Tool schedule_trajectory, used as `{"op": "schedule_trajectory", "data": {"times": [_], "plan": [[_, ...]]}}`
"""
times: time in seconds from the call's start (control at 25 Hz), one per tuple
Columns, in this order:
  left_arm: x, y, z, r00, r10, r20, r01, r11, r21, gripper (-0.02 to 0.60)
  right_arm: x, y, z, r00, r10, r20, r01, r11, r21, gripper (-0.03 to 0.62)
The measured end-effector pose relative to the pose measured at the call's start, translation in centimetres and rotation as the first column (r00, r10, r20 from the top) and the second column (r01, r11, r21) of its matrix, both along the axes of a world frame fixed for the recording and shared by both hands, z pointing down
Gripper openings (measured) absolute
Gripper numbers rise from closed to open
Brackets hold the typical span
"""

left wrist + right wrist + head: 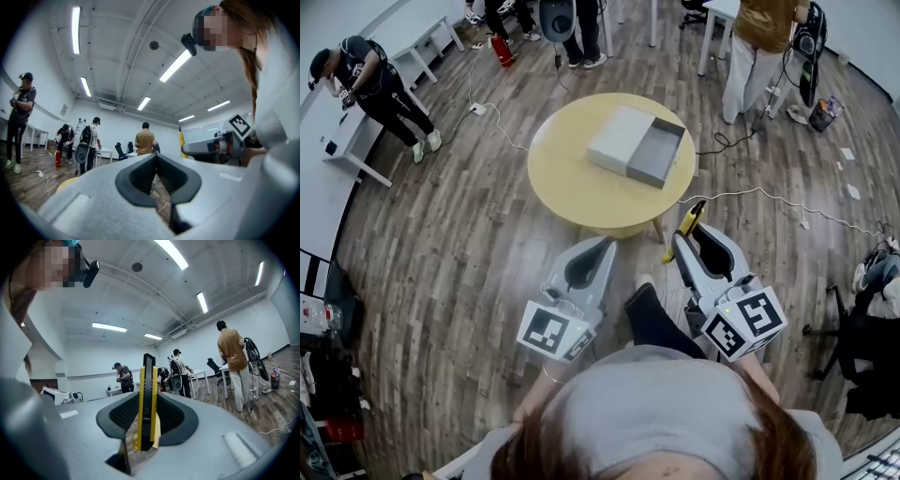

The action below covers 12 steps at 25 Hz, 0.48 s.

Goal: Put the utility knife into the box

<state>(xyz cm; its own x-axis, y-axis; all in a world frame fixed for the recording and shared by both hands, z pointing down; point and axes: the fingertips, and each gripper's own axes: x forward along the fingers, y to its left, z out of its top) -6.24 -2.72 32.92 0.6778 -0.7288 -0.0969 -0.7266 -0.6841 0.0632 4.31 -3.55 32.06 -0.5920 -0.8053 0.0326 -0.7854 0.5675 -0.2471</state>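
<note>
In the head view, the right gripper point(694, 234) sits at lower centre-right of the frame, its 2 jaws clamped on the slim yellow-and-black utility knife point(687, 222). The knife's tip pokes out toward the table edge above it. In the right gripper view the knife point(147, 394) stands upright between the dark ribbed pads, held by its flat sides, in the middle of the right gripper point(149, 399).

The left gripper point(602, 246) lies at lower centre-left, just beside the right one. In its own view the left gripper point(156, 157) has its jaw tips together with nothing between them.

The flat grey box point(661, 159) rests open on the round pale-yellow wooden table point(572, 187) at upper centre, well apart from the knife, with its lighter half to the left.
</note>
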Motion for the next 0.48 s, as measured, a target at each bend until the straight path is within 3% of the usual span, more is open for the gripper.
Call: {"op": "schedule_trajectory", "data": {"times": [0.48], "plan": [[1.5, -16.1, -1.3, 0.999, -0.044, -0.005, 0.045, 0.998, 0.041, 0.003, 0.8, -16.3, -0.8, 0.998, -0.058, -0.006, 0.059, 0.998, 0.030, 0.121]]}}
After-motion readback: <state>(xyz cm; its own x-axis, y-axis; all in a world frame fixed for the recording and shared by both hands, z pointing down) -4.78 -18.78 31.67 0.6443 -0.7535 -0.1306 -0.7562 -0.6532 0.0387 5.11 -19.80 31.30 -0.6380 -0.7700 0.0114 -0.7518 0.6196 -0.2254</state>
